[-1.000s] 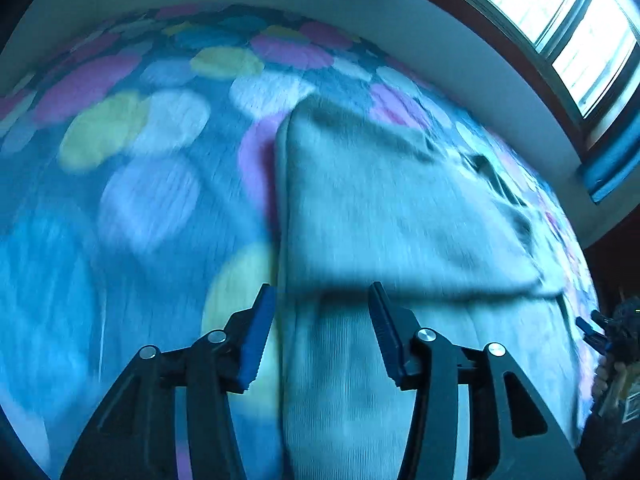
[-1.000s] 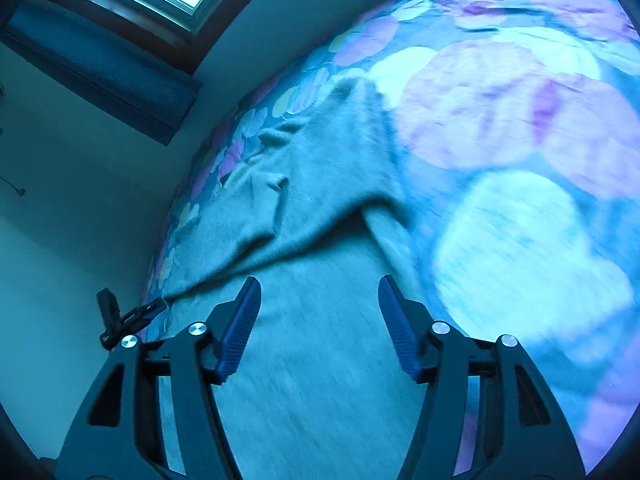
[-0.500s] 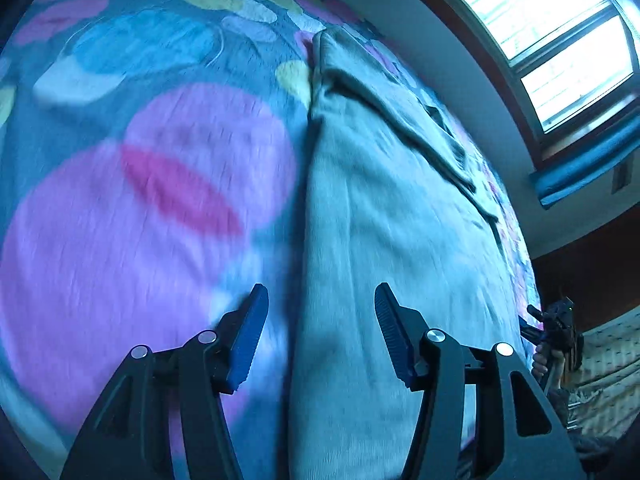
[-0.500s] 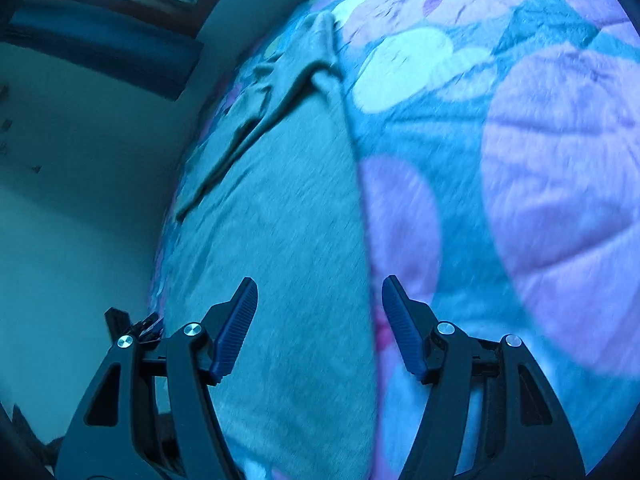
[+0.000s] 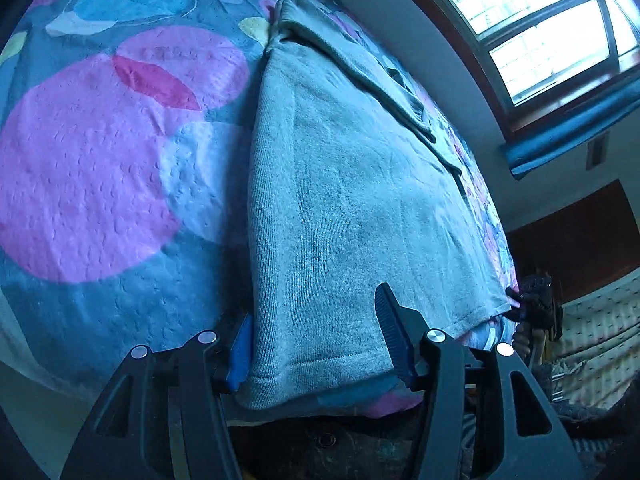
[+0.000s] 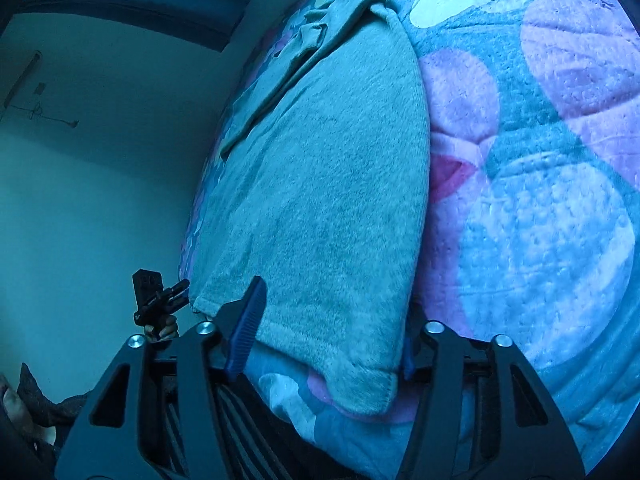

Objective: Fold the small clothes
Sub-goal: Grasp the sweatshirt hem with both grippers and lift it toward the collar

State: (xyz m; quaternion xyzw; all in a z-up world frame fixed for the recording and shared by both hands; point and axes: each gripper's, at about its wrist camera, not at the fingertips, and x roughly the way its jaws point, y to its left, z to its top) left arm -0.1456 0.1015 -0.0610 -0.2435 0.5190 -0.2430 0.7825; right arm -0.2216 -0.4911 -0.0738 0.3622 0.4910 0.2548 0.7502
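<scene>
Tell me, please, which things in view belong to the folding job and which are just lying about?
Part of the job:
- grey garment, far end already folded over
- left hand-held gripper, at one near corner of its hem
- right hand-held gripper, jaws closing around the other near corner

Just there:
- spotted bedspread
- window
- curtain

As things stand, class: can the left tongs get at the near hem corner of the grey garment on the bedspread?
Probably yes. The left tongs already straddle the grey garment's near corner, fingers on either side of it, nothing in between. The bedspread beside it lies bare.
</scene>
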